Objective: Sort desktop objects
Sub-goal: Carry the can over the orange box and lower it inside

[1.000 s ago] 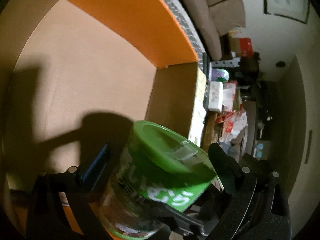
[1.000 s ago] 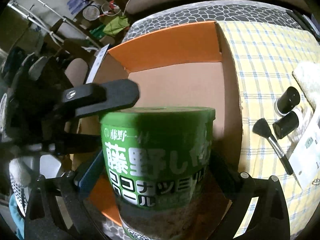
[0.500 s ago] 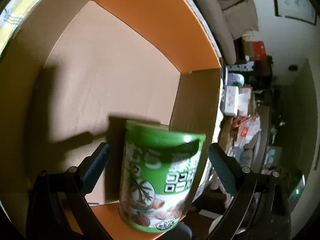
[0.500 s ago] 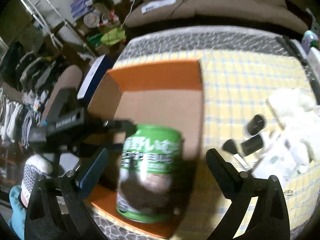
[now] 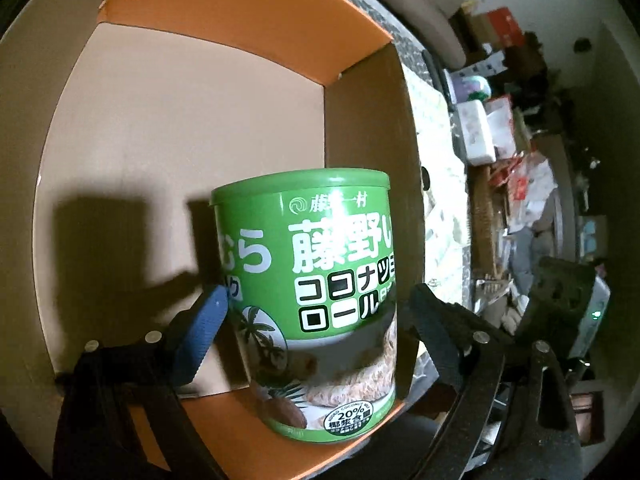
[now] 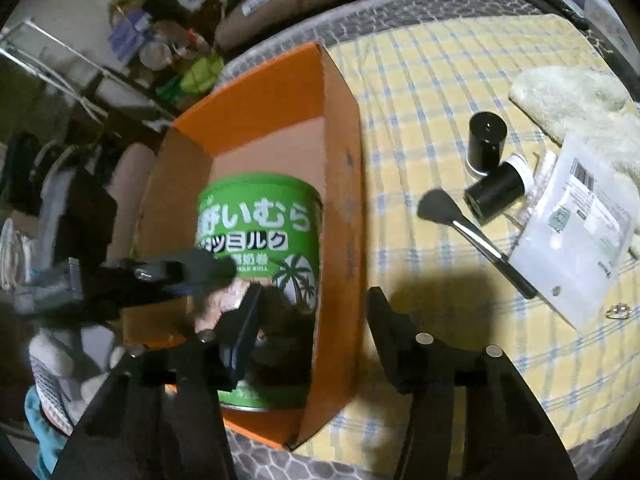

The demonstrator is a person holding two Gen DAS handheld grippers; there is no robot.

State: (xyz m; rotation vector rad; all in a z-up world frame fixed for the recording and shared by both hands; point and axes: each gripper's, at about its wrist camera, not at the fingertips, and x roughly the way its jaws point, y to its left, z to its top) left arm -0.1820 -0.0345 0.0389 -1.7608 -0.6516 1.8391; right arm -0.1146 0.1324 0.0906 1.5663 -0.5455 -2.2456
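Green and printed with white Japanese lettering and palm trees, the snack canister (image 5: 320,300) stands upright inside the cardboard box (image 5: 160,120), near the box's lower corner, on its orange bottom flap. The box, brown outside with orange flaps, rests on the counter (image 6: 440,80), which is covered by a yellow and blue checked cloth. The left tool (image 5: 316,312) has its jaws either side of the canister and they are closing a little; the blue pad of one finger (image 5: 204,324) lies just beside the canister wall, while the other finger stands clear on the far side, so the pads do not press on it. The right tool (image 6: 312,312) hangs above the box's right wall with its jaws closing, part-way together; one finger overlaps the canister in the picture, the other sits over the cloth outside the box, and nothing is gripped between them. To the right of the box, well apart from it, lie a makeup brush (image 6: 472,236), two black-capped bottles (image 6: 488,140) one upright and one on its side, a clear plastic packet with a printed label (image 6: 576,224), a pale fluffy towel (image 6: 572,96) and a small ring (image 6: 618,311).
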